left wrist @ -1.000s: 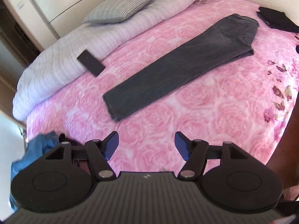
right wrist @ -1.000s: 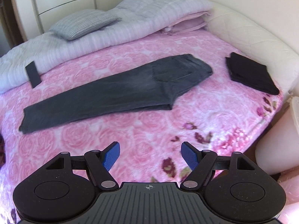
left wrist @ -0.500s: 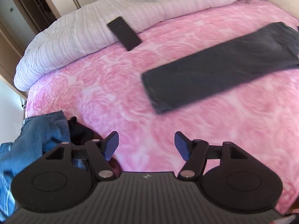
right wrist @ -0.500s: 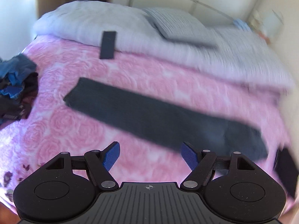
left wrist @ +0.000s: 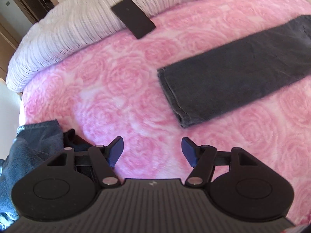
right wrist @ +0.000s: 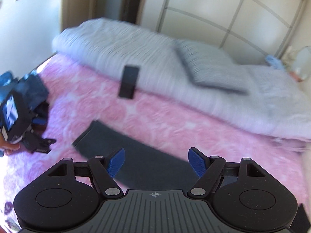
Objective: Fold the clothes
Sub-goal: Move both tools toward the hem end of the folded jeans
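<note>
Your dark trousers (left wrist: 239, 71) lay flat and long across the pink bed (left wrist: 120, 89), the legs stacked one on the other so that a single narrow strip showed, its hem end (left wrist: 175, 101) nearest your left claw (left wrist: 152, 151). That lengthwise fold was as much as the pictures settled. The strip was not yet doubled end to end, so I judge at least one crosswise fold remained on this piece.

Both of your claws stood wide apart and held nothing. The left one hovered over bare pink cover, short of the hem and a little to its left. The right claw (right wrist: 156, 161) hung above the middle run of the trousers (right wrist: 136, 155), with cloth showing between its blue fingers (right wrist: 116, 162), though I cannot tell whether it touched the fabric. The right view was smeared by motion, so fine detail there is lost.

At the bed's left edge a loose heap of blue clothes (left wrist: 29, 151) sat crumpled, with something darker tucked beside it. In my judgement that heap was work still ahead of you.

A flat black slab (left wrist: 134, 17), perhaps a phone, leaned where the grey quilt (left wrist: 68, 31) met the pink cover, well clear of the trousers. A grey pillow (right wrist: 206, 66) rested on the quilt further back.

So: one garment part-folded and in reach of both claws, more clothes waiting at the edge.
</note>
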### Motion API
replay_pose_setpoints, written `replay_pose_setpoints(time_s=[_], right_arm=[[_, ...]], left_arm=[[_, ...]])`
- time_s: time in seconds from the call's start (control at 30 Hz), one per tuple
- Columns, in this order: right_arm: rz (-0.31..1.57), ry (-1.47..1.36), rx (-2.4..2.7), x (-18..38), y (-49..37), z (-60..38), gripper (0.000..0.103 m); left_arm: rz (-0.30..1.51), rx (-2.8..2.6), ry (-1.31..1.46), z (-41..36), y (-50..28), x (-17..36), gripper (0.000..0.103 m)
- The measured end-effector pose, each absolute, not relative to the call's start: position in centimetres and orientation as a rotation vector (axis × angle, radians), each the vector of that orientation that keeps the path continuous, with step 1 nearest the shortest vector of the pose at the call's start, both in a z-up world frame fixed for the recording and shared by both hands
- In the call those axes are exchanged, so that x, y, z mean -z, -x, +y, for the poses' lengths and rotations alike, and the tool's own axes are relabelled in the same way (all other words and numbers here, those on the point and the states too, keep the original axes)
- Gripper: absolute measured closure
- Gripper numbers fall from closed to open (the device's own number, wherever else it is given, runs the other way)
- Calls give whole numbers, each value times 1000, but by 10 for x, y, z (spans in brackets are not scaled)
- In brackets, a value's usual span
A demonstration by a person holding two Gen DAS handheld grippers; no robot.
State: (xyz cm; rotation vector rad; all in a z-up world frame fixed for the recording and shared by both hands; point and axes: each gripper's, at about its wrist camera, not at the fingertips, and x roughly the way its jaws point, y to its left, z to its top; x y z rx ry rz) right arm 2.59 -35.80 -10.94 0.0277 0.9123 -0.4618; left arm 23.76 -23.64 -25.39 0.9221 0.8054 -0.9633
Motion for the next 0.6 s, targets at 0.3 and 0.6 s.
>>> replay_pose_setpoints(time_s=[0.3, 0.6], right_arm=[[919, 186, 229, 284, -51, -345, 28], [835, 436, 100, 385, -109, -296, 35]], left_arm=[[900, 934, -821, -250, -225, 282, 41], [902, 929, -649, -234, -251, 297, 41]])
